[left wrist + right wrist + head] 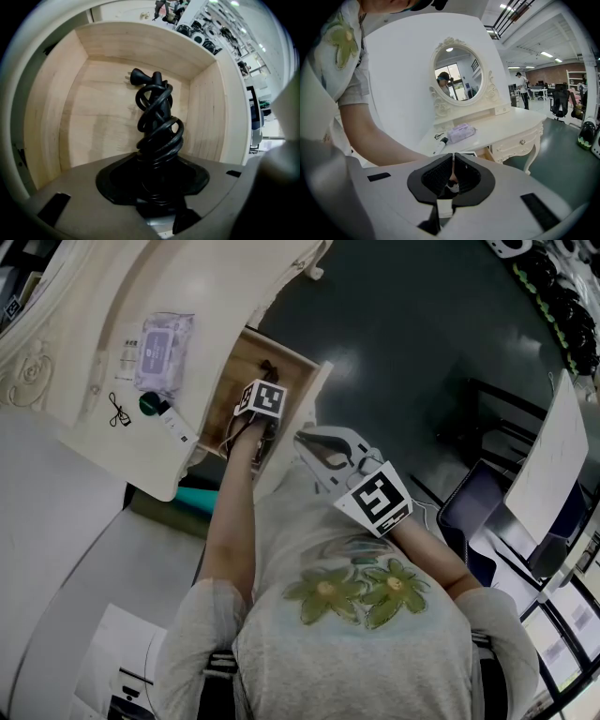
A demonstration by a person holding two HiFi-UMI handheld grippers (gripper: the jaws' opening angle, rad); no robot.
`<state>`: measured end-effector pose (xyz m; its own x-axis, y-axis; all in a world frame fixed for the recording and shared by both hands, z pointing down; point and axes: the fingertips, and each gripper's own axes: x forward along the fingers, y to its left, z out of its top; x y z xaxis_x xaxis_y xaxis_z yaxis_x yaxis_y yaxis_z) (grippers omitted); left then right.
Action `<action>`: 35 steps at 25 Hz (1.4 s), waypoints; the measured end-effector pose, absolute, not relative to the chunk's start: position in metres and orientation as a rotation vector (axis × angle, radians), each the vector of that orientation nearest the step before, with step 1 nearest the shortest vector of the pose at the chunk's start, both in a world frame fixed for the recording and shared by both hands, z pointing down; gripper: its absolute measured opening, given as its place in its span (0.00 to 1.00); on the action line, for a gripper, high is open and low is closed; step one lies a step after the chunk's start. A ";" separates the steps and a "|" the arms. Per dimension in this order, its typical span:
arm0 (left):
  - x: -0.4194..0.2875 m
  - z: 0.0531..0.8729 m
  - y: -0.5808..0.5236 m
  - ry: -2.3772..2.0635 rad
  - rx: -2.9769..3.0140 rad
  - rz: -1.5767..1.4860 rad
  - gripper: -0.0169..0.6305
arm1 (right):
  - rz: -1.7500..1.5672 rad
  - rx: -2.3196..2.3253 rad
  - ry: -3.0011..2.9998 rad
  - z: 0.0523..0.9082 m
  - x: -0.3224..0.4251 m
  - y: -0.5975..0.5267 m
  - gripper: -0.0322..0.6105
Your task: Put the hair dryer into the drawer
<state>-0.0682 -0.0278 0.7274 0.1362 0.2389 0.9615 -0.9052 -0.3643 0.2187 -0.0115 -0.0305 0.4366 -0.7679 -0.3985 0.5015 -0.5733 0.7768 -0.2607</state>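
The black hair dryer [157, 126], with its cord wound round it and the plug at the far end, hangs over the bare wooden bottom of the open drawer [105, 112]. My left gripper [154, 176] is shut on the dryer's body and points steeply down into the drawer. In the head view the left gripper [255, 430] reaches into the pulled-out drawer [246, 360], and its marker cube hides the dryer. My right gripper [316, 440] stays back beside the drawer's front with nothing in it. Its jaws meet tip to tip in the right gripper view [452, 157].
The white dressing table [84, 381] carries a purple wipes pack [164, 351], a dark-capped tube [167, 416] and a small black cable [118, 412]. An oval mirror [457, 77] stands at its back. Screens and a desk [548, 474] stand on the right over the dark floor.
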 end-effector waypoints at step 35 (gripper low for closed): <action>-0.066 0.698 -0.051 -0.686 1.511 1.252 0.40 | 0.567 0.714 -2.575 0.433 -0.010 -0.030 0.09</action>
<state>-0.0657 -0.0506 0.6977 0.2990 0.1698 0.9390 -0.8828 -0.3245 0.3397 -0.0101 -0.0302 0.4325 -0.7862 -0.3893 0.4798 -0.5548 0.7866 -0.2709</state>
